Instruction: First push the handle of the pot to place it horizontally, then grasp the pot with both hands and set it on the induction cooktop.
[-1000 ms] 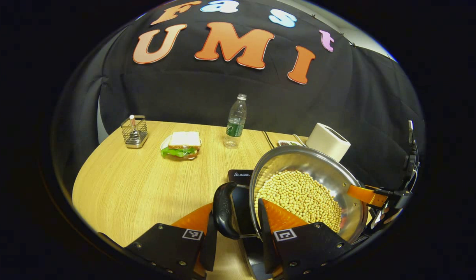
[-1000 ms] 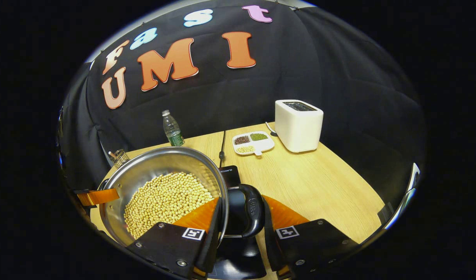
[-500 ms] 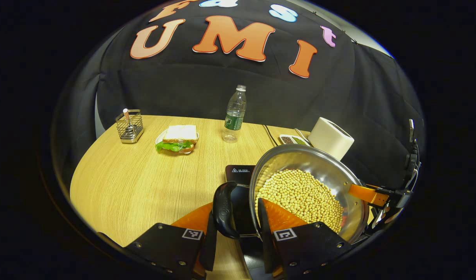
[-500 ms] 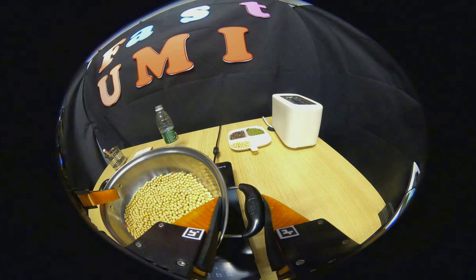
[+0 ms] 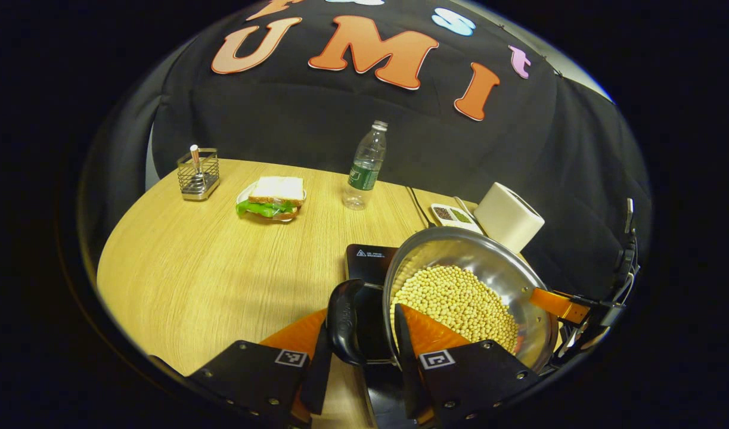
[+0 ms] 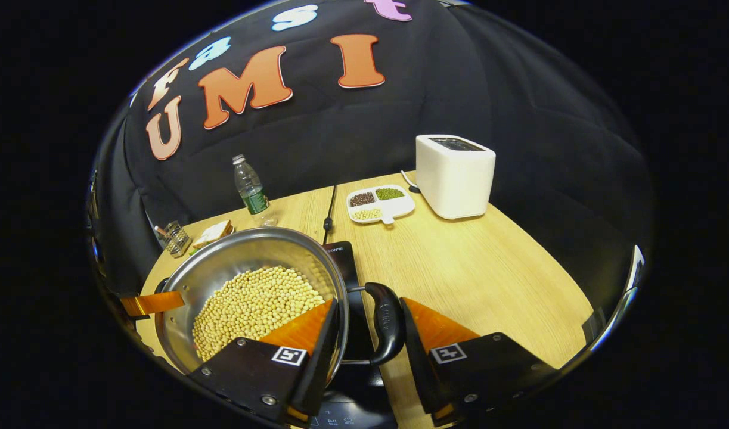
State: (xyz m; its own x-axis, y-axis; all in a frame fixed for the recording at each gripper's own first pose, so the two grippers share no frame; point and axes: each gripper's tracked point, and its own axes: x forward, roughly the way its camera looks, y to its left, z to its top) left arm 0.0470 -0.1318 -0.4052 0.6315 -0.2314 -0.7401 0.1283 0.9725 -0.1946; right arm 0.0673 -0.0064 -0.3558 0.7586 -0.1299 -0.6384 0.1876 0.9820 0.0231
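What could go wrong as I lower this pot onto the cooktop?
The pot is heaped with soybeans; any tilt between the left gripper and right gripper may spill them. Each gripper straddles a loop handle with the jaws not visibly clamped, so it could slip. The induction cooktop sits partly hidden, risking an off-centre landing.

Blk gripper (image 5: 358, 363) housings w/ screws, square markers

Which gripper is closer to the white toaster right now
Right. The right gripper holds the pot's handle on the toaster's side; the left gripper holds the opposite handle, across the pot.
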